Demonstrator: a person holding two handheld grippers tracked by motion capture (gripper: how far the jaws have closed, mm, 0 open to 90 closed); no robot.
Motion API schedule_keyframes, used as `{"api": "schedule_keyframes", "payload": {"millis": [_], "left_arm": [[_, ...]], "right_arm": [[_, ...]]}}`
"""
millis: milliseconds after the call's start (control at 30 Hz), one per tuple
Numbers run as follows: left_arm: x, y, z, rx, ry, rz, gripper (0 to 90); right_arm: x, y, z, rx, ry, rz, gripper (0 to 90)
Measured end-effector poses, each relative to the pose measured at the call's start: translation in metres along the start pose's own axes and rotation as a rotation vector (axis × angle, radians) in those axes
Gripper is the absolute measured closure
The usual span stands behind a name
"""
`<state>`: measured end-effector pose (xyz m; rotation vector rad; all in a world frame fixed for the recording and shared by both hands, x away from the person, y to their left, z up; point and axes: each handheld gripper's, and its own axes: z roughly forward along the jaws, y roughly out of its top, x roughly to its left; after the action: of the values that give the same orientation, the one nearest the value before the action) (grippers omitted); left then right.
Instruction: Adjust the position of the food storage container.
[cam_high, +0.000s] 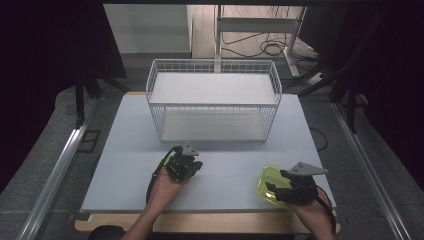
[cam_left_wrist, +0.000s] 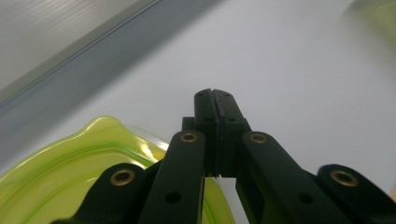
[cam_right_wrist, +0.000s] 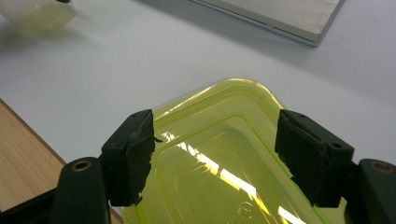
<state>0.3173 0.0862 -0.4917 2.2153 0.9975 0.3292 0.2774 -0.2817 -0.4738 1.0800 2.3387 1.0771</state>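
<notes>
High view looks down over the table (cam_high: 210, 175); both gripper views sit close above its surface.

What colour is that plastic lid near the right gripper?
The lid is translucent yellow-green, clearest in the right gripper view.

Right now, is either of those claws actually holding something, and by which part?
No. The left claw is shut on nothing beside a translucent yellow-green plastic container. The right claw is open, straddling a translucent yellow-green plastic lid.

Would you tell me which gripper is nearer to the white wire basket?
The left. The left gripper sits just in front of the wire basket, near its front-left corner; the right gripper is farther back, over a green lid at the table's near-right edge.
</notes>
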Motion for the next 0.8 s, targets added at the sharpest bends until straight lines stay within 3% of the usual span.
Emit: {"api": "schedule_keyframes", "payload": {"millis": [33,100,467,667,800], "left_arm": [[0.0,0.0,0.0,0.0,0.0,0.0,90.0],[0.008,-0.008,-0.005,-0.011,-0.016,-0.039,90.0],[0.017,-0.03,-0.027,0.011,0.014,-0.071,89.8],[0.028,-0.05,-0.042,-0.001,0.043,-0.118,89.9],[0.037,-0.055,-0.047,-0.002,0.072,-0.134,89.5]], "right_arm": [[0.0,0.0,0.0,0.0,0.0,0.0,28.8],[0.0,0.0,0.0,0.001,-0.001,-0.003,28.8],[0.001,0.0,0.0,0.001,-0.003,-0.006,28.8],[0.0,0.0,0.0,0.003,-0.003,-0.006,28.8],[0.001,0.0,0.0,0.004,-0.004,-0.007,28.9]]}}
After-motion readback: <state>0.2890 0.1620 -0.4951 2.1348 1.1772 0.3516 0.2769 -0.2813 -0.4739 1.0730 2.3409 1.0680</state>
